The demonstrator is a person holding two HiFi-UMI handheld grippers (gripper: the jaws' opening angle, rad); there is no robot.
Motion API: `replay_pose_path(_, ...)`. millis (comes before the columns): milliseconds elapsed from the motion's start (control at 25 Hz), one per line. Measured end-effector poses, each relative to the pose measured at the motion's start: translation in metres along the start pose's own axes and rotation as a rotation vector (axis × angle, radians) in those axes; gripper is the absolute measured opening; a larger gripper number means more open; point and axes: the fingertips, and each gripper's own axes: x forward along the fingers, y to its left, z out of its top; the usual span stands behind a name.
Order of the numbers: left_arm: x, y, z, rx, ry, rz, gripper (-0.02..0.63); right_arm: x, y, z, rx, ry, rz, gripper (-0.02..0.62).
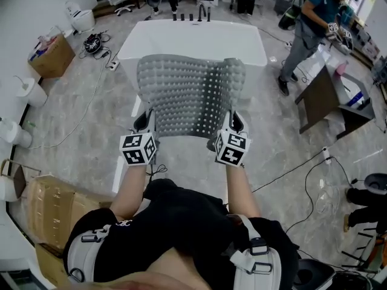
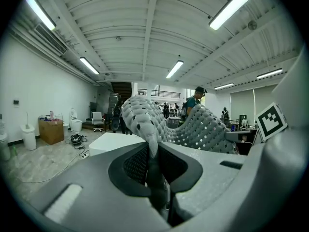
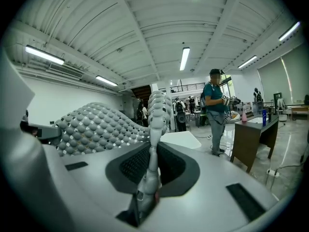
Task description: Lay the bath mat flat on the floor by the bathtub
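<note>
Currently: carrying step | left gripper (image 1: 145, 121) and right gripper (image 1: 234, 122) each clamp a corner of the bath mat (image 1: 187, 92) | mat hangs spread above the bathtub (image 1: 193, 41) | next, likely: lower it flat beside bathtub

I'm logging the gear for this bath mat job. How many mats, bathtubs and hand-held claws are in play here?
bath mat: 1
bathtub: 1
claws: 2 (left claw and right claw, each shut on a near corner of the mat)
Total: 4
</note>
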Motion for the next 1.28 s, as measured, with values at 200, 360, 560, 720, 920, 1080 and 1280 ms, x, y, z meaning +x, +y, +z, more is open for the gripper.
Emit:
replay_pose_path(200, 0.015, 0.006, -0.005, -0.001, 0.015, 0.011, 0.04, 0.018, -0.001, -0.004, -0.017, 0.01, -0.005, 0.041)
replay_pose_path(360, 0.037, 0.014, -0.01, -0.017, 0.025, 0.01, 0.041, 0.041, -0.003, -0.009, -0.012, 0.022, -0.01, 0.041)
replay_pose_path(560, 0.08, 0.031, -0.017, -0.026, 0.042, -0.006, 0.041, 0.082, 0.001, -0.015, -0.024, 0.039, -0.019, 0.041)
replay_pose_path(720, 0.125, 0.053, -0.014, -0.034, 0.051, -0.032, 0.041, 0.123, 0.01, -0.008, -0.05, 0.036, -0.039, 0.041)
replay_pose_path(920, 0.194, 0.087, 0.004, -0.053, 0.065, -0.067, 0.041, 0.192, 0.021, 0.01, -0.037, 0.059, -0.055, 0.041)
replay_pose_path(1080, 0.243, 0.115, 0.022, -0.053, 0.068, -0.095, 0.041, 0.242, 0.033, 0.027, -0.04, 0.066, -0.068, 0.041)
replay_pose_path(1280, 0.306, 0.146, 0.042, -0.054, 0.07, -0.127, 0.041, 0.305, 0.045, 0.046, -0.041, 0.068, -0.087, 0.041)
